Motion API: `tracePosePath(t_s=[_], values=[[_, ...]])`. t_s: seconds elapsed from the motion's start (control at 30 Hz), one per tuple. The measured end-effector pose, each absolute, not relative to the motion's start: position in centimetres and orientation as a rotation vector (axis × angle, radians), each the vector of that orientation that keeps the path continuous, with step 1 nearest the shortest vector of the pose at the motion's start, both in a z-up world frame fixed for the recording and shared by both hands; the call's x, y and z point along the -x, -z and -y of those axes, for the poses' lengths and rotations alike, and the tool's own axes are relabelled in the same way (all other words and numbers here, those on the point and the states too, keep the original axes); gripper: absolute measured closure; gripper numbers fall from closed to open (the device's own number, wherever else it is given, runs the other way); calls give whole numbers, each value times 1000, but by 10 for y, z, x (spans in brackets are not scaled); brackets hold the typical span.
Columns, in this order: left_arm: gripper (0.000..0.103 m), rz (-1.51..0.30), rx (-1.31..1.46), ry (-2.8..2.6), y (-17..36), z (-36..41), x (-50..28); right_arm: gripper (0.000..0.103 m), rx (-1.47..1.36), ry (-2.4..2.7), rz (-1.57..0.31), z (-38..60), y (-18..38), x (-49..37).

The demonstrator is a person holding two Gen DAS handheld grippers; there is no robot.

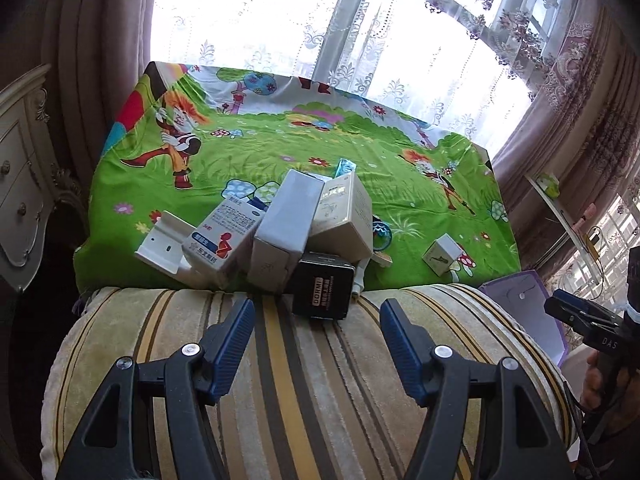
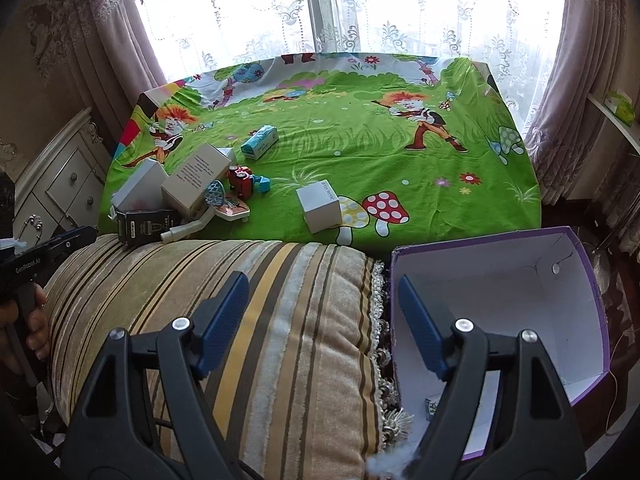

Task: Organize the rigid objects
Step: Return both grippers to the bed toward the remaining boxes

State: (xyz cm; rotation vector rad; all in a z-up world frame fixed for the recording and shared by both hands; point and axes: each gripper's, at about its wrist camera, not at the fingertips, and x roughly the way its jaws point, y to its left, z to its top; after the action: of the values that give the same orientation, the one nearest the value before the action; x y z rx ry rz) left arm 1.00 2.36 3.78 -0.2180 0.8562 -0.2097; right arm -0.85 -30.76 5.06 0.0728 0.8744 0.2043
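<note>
1. Lace-curtained windows with mauve drapes back a low table under a bright green cartoon-print cloth; a striped beige and brown plush cushion lies along its near edge

2. Left gripper hangs over the cushion, its blue-padded fingers parted with nothing between them, pointing toward a heap of boxes at the cloth's near-left edge

3. That heap holds a black rectangular carton with white lettering overhanging onto the cushion, a plain grey-white carton leaning on it, a white medicine box with a red figure, a cream box with printed text and a white plastic bracket at the left

4. Beside the heap lie a red toy vehicle, a teal patterned egg-shaped piece and a white plastic handle; a light blue carton lies further back

5. A small white cube box stands apart on the cloth, near a red spotted mushroom print

6. Right gripper is spread wide and empty, one finger over the cushion, the other over an open purple cardboard box with a white inside just right of the cushion

7. A small printed item lies in the box's bottom; too hidden to tell what
</note>
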Motion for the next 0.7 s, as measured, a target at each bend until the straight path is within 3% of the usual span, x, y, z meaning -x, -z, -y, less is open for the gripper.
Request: tracePosePath(t_s=[0.7], values=[[37, -911, 118, 186, -33, -19, -84, 23, -77, -279, -966, 259, -43, -42]])
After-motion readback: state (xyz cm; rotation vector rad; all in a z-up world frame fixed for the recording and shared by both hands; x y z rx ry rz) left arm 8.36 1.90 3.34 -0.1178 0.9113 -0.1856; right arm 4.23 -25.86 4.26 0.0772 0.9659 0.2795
